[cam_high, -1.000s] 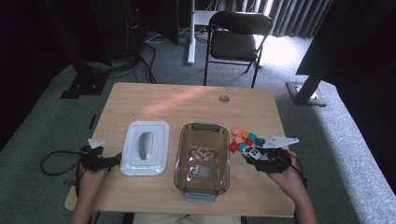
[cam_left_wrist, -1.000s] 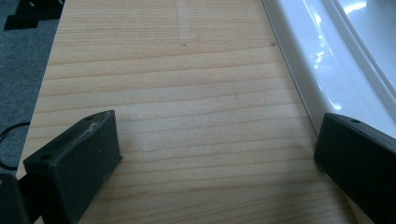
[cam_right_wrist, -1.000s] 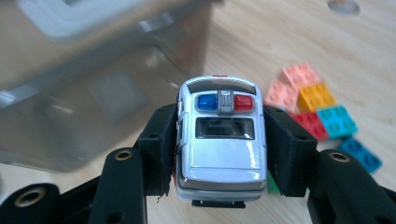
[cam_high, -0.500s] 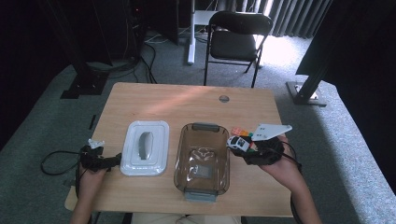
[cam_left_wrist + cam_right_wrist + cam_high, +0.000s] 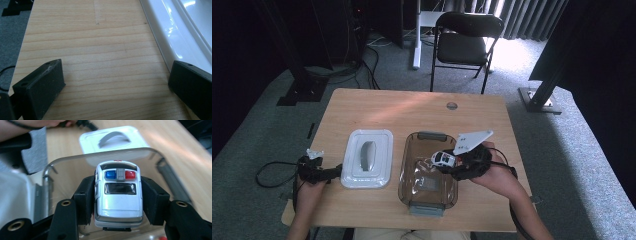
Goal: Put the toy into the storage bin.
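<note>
Jaws of right gripper (image 5: 451, 165) pinch toy police car (image 5: 443, 159) above clear bin's (image 5: 412, 186) right rim, near the surface's front right. Right gripper view: car (image 5: 118, 192) clamped by both sides, roof up. Left gripper view: jaws spread on bare surface (image 5: 95, 57), white lid (image 5: 175, 32) alongside.

White toy police car (image 5: 118, 192), blue and red roof lights, upright, above clear brown bin (image 5: 412, 172)
</note>
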The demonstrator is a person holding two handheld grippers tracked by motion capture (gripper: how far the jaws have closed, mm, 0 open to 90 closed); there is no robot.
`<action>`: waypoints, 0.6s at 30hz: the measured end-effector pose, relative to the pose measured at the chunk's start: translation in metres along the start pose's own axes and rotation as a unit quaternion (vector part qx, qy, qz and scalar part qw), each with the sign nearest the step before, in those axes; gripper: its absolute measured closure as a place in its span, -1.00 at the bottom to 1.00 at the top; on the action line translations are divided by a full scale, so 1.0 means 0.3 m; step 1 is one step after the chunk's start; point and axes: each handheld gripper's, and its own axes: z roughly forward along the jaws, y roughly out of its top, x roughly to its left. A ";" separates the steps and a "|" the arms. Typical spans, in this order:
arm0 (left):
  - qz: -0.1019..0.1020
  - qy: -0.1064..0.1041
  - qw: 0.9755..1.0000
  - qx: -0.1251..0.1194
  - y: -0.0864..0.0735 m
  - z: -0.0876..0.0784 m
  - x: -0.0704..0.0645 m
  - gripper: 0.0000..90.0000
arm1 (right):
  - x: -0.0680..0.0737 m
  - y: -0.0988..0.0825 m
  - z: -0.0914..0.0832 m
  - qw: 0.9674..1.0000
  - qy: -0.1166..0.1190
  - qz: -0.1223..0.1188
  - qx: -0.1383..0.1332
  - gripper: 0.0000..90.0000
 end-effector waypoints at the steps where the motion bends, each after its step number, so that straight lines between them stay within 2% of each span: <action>1: 0.000 0.000 1.000 0.000 0.000 0.000 0.000 -0.98 | 0.005 0.005 0.012 1.000 0.004 -0.003 0.003 0.07; 8: 0.000 0.000 1.000 0.000 0.000 0.000 0.000 -0.98 | 0.034 0.027 0.100 0.998 0.035 -0.025 0.039 0.07; 14: 0.000 0.000 1.000 0.000 0.000 0.000 0.000 -0.98 | 0.054 0.028 0.159 0.995 0.066 -0.041 0.070 0.07; 18: 0.000 0.000 1.000 0.000 0.000 0.000 0.000 -0.98 | 0.067 0.018 0.191 0.992 0.076 -0.046 0.089 0.07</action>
